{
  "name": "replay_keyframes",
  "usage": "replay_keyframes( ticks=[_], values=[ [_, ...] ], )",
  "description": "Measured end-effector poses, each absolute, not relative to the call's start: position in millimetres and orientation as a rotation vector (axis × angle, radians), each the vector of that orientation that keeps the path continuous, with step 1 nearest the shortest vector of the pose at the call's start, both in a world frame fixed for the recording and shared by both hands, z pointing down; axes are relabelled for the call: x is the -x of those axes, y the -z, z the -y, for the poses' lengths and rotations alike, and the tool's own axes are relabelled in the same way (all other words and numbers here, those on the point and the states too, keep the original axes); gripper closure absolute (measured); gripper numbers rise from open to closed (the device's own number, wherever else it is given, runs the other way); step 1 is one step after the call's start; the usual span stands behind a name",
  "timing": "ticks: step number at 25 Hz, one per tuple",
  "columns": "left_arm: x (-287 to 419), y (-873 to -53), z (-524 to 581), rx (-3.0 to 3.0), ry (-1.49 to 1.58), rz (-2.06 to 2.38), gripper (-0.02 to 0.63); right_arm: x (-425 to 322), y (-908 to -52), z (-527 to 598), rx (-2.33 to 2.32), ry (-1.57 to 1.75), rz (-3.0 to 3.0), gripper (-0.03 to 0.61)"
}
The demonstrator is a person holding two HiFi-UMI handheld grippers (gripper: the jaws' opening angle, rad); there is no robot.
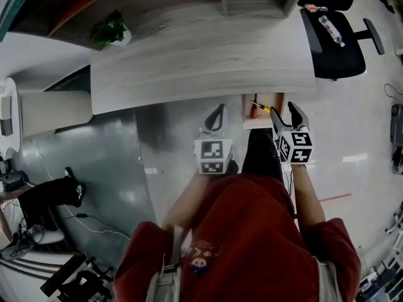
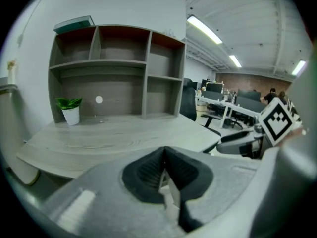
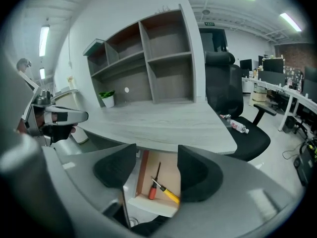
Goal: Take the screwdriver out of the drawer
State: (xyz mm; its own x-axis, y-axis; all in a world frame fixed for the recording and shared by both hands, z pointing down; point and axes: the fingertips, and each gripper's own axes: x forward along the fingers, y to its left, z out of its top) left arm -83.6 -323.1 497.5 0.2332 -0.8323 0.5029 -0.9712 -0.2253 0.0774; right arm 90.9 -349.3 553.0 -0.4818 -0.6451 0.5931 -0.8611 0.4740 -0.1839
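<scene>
An open wooden drawer [image 1: 274, 99] juts out under the desk's right end. Inside it lie a red-handled screwdriver [image 1: 254, 112] and a yellow-handled screwdriver [image 1: 264, 107], crossing each other. My right gripper [image 1: 286, 116] hangs just in front of the drawer, open and holding nothing. In the right gripper view the red-handled screwdriver [image 3: 153, 189] and the yellow-handled one [image 3: 169, 195] show between the jaws on the drawer [image 3: 170, 166] floor. My left gripper [image 1: 216, 117] is shut and empty, left of the drawer below the desk edge; its pads [image 2: 148, 170] meet.
The grey wood desk [image 1: 201, 61] carries a shelf unit [image 2: 116, 73] and a small potted plant [image 1: 113, 31]. A black office chair [image 1: 337, 43] with a bottle [image 1: 331, 30] on its seat stands right of the desk. Cables lie on the floor at left.
</scene>
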Motion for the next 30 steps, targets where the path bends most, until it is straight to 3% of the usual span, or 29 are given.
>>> replay_keyframes(
  ticks=[17,30],
  values=[
    [64,-645,291,-1.937,-0.692,1.518,0.615,-83,-716,314,-0.951,-0.762,2.107,0.316],
    [57,-715,276,-1.853,-0.768,1.452,0.615,-81,-814,311,-0.761,-0.63,1.872,0.316]
  ],
)
